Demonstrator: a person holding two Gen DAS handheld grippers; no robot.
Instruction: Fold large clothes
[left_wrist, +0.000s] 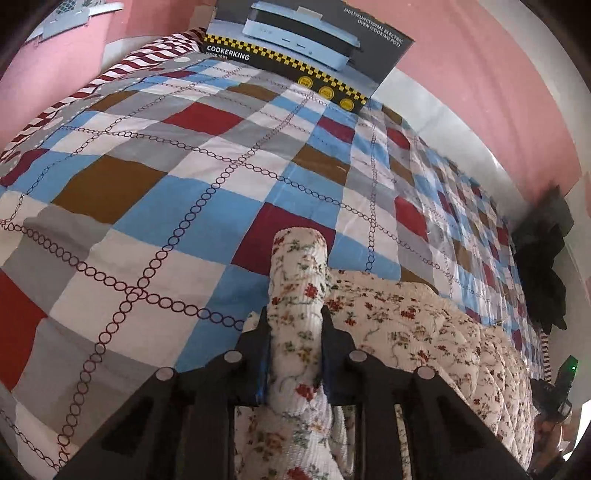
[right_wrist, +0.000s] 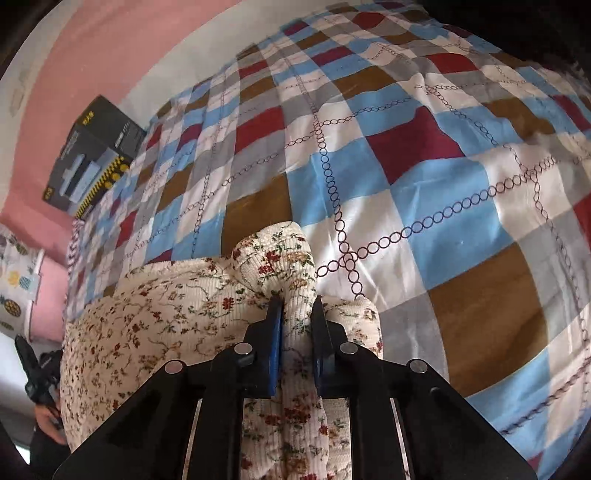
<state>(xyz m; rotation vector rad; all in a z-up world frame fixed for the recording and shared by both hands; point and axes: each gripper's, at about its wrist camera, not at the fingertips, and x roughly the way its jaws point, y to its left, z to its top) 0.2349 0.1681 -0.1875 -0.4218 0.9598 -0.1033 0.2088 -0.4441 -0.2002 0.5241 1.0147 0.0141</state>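
A cream floral ribbed garment (left_wrist: 424, 325) hangs stretched between my two grippers above the checked bedspread (left_wrist: 155, 206). My left gripper (left_wrist: 295, 317) is shut on one bunched end of the garment, which sticks out past the fingertips. My right gripper (right_wrist: 297, 306) is shut on the other end of the garment (right_wrist: 155, 317); a fold bulges past the fingertips. The cloth sags between them. The right gripper shows at the far right of the left wrist view (left_wrist: 557, 391), and the left gripper at the far left of the right wrist view (right_wrist: 37, 373).
A dark Cookerking appliance box (left_wrist: 310, 48) stands on the bed against the pink wall (left_wrist: 498, 74); it also shows in the right wrist view (right_wrist: 92, 155). A heap of black clothing (left_wrist: 543, 266) lies at the bed's right edge. A pineapple-print cloth (right_wrist: 18, 280) lies at left.
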